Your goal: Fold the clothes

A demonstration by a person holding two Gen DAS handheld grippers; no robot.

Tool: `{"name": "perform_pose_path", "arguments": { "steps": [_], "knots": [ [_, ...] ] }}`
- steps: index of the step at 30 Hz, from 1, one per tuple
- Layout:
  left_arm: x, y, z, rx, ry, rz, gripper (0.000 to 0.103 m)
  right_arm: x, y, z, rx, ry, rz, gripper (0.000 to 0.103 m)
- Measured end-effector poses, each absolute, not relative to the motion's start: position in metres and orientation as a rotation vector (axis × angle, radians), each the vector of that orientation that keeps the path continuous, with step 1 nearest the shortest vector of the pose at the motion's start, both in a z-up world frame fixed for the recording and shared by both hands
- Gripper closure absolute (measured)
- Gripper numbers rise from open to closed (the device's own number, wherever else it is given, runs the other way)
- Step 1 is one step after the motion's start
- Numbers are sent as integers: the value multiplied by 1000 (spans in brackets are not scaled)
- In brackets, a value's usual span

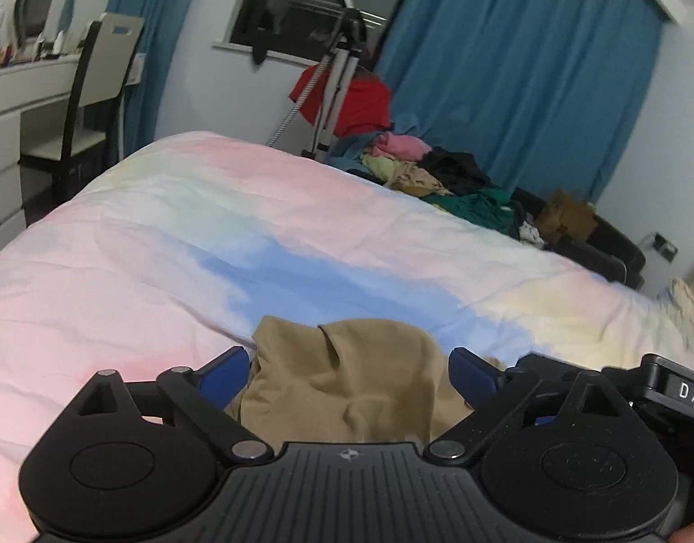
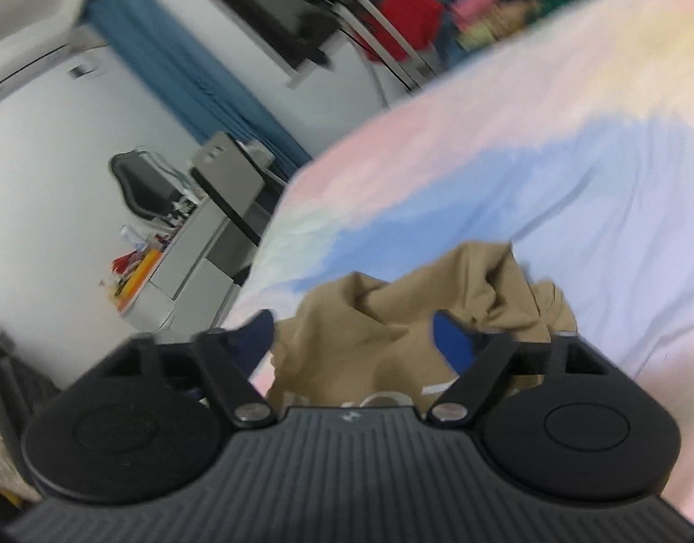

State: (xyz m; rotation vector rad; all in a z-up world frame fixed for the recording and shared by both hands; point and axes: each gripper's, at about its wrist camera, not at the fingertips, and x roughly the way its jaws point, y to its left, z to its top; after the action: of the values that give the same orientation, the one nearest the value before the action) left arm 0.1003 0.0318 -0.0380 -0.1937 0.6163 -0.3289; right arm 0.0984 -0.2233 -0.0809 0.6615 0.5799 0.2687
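Note:
A crumpled tan garment (image 1: 347, 380) lies on the near part of the pastel bedspread (image 1: 211, 235). My left gripper (image 1: 349, 373) is open, its blue-padded fingers spread either side of the garment's bunched top. In the right wrist view the same tan garment (image 2: 392, 312) lies bunched on the bedspread (image 2: 573, 172). My right gripper (image 2: 353, 339) is open too, its fingers standing wide around the cloth. That view is tilted and blurred. I cannot tell whether either gripper touches the cloth.
A heap of mixed clothes (image 1: 437, 172) lies at the bed's far right edge. Beyond it stand a tripod (image 1: 337, 90) with a red cloth, blue curtains (image 1: 528, 68) and a window. A chair (image 1: 93, 90) and white desk (image 1: 11, 90) stand at the left.

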Motion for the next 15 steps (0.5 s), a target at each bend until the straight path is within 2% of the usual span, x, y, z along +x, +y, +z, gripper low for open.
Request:
{"name": "perform_pose_path", "arguments": {
  "steps": [1,2,3,15],
  "knots": [
    [98,31,-39,-182,620,-330,7,98,-223,-80,640,581,263,66],
    [100,29,-41,-172,628,-324,7,101,-223,-81,626,588,260,72],
    [102,28,-44,-162,636,-316,7,104,-224,-82,617,596,257,74],
    [148,27,-84,-80,735,-205,7,152,-200,-112,240,696,85,78]
  ]
}}
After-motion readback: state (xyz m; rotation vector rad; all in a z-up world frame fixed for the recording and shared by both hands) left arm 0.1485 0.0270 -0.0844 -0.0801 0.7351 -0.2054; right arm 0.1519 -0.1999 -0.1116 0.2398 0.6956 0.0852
